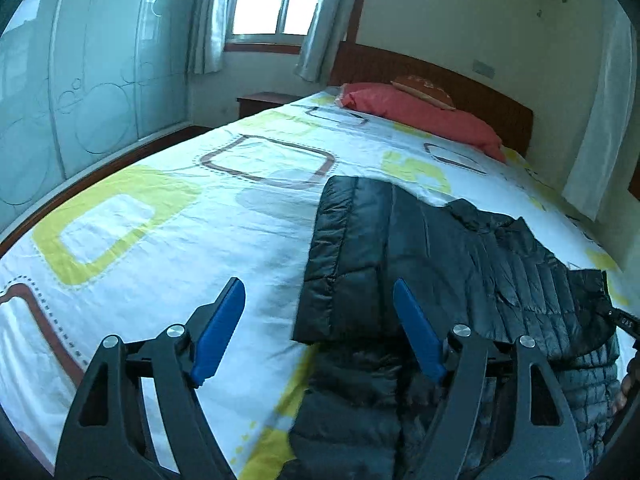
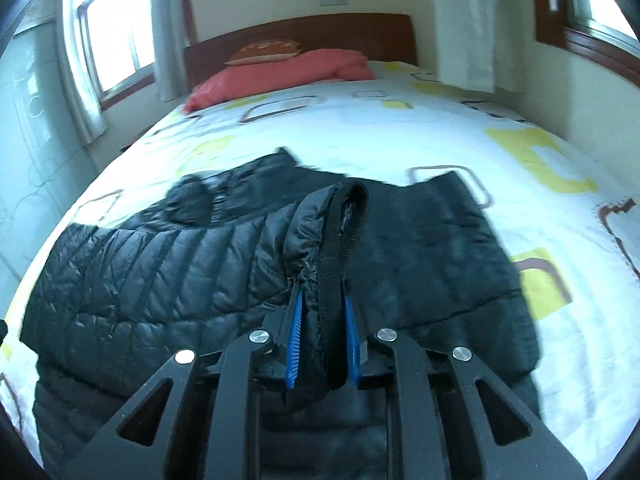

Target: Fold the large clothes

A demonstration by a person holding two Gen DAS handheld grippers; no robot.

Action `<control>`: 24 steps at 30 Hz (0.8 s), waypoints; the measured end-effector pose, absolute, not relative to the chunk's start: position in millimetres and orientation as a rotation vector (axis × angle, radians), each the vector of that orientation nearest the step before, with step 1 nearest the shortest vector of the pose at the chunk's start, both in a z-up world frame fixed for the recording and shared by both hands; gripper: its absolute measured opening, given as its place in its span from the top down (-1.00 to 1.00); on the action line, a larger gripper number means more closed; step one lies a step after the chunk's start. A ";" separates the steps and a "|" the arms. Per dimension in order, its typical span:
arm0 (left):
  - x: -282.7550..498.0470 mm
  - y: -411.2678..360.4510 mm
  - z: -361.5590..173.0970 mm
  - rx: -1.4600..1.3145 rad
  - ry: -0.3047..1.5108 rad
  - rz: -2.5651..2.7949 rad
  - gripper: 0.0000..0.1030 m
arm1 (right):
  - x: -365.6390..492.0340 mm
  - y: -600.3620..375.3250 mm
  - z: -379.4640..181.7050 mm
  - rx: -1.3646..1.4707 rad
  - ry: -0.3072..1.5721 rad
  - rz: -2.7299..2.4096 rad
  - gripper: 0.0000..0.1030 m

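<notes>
A black quilted puffer jacket (image 1: pixel 460 264) lies spread on the bed, with a sleeve folded across its left side. My left gripper (image 1: pixel 320 292) is open and empty, hovering just above the jacket's left edge. In the right wrist view the jacket (image 2: pixel 160 280) fills the near bed. My right gripper (image 2: pixel 322 308) is shut on the jacket's ribbed cuff (image 2: pixel 348 232), which stands up between the blue pads (image 2: pixel 294 340) and is lifted off the rest of the jacket.
The bed sheet (image 1: pixel 168 216) is white with yellow and brown squares. A red pillow (image 1: pixel 424 114) and a brown cushion (image 1: pixel 424 88) lie by the wooden headboard (image 1: pixel 460 80). A wardrobe (image 1: pixel 80 80) stands left; curtains (image 1: pixel 600 120) hang right.
</notes>
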State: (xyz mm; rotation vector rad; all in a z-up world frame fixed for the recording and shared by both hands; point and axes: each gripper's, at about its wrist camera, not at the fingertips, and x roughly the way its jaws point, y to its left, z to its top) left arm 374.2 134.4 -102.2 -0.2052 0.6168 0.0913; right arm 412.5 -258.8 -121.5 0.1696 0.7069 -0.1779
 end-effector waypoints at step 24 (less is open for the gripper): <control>427.0 115.9 -149.0 -0.087 0.816 0.179 -0.50 | 418.6 -323.1 -167.3 0.199 0.827 -0.227 0.47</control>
